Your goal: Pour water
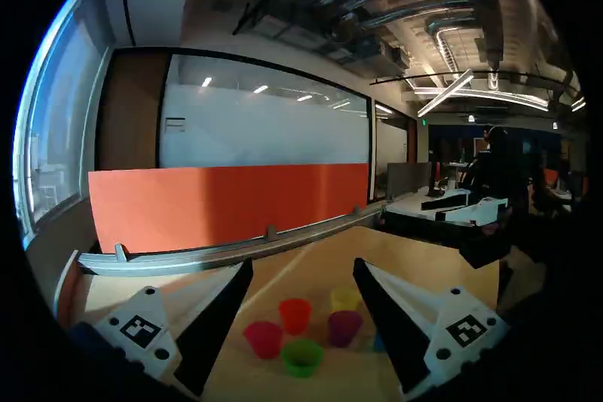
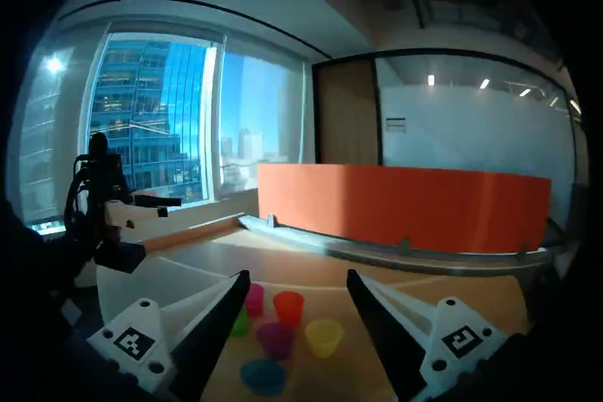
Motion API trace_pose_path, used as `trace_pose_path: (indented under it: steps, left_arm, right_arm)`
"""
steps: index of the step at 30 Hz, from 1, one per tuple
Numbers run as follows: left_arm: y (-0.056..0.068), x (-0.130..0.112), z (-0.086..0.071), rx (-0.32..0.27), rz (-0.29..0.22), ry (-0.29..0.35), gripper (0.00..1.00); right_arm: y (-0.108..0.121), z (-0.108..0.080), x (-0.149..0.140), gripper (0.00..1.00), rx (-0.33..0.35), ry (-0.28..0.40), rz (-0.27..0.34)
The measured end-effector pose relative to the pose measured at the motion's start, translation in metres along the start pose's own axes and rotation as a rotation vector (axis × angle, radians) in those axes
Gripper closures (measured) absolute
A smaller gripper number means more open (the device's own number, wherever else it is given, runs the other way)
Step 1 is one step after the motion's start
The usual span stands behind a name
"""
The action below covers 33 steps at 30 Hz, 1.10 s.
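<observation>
While both grippers hung above the counter [image 1: 422, 255], neither held anything. Left gripper [image 1: 301, 262]: fingers wide apart, empty, pointed down toward a cluster of small plastic cups on the light wood surface.

In the left gripper view the cluster sat between the fingers. The red cup [image 1: 295, 315] was at the middle, the pink cup [image 1: 264, 339] to its left and the green cup [image 1: 302, 357] nearest. The purple cup [image 1: 344, 326] stood to the right, with the yellow cup [image 1: 345, 298] beyond it. A blue cup [image 1: 377, 342] was mostly hidden behind the right finger. All stood upright and close together; whether any touched could not be told, nor what they contained.

Right gripper [image 2: 298, 274]: fingers likewise spread, nothing between them, same cups below.

An orange partition [image 1: 226, 202] ran along the far edge of the counter, frosted glass behind it. In the right gripper view a tall window [image 2: 151, 123] at far left showed towers outside.
</observation>
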State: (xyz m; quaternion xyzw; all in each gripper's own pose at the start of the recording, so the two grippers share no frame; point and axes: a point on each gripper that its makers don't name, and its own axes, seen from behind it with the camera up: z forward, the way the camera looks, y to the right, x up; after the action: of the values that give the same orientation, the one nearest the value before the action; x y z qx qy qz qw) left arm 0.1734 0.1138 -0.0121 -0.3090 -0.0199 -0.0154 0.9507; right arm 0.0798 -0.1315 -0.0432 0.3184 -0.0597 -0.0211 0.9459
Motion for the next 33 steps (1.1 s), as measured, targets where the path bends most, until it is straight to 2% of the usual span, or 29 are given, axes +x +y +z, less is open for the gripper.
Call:
trace_pose_path:
  steps: [9,18,24,33]
  left_arm:
    - [0.013,-0.025,0.001,-0.056,0.019,-0.054,0.01]
    - [0.016,-0.058,0.005,-0.070,0.010,-0.106,0.01]
    - [0.013,-0.080,0.007,-0.060,0.004,-0.140,0.01]
    - [0.016,-0.115,0.008,-0.068,0.024,-0.209,0.01]
  right_arm:
    - [-0.012,-0.004,-0.027,0.01,0.060,-0.092,-0.037]
    - [-0.018,-0.008,-0.065,0.00,0.090,-0.182,-0.058]
    - [-0.022,-0.010,-0.082,0.00,0.108,-0.216,-0.071]
    - [-0.028,-0.013,-0.116,0.00,0.131,-0.281,-0.060]
